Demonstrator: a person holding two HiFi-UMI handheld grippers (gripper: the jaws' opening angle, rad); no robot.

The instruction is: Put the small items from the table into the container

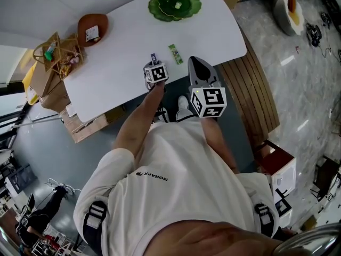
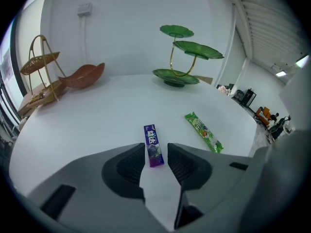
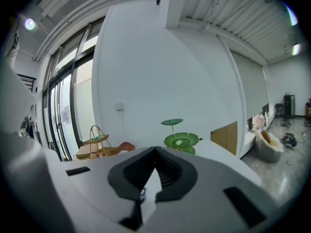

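White table (image 2: 97, 115), purple pack (image 2: 153, 142) between parted jaws of left gripper (image 2: 156, 150)

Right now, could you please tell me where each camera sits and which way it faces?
Head view: on the person's head, looking steeply down at the table; shows arms, shirt, left gripper and right gripper.
Left gripper view: on that gripper, angled down at the purple pack between its open jaws.
Right gripper view: on that gripper, facing almost level across the table to the wall; its shut jaws show.
Shared: all three see the green stand.
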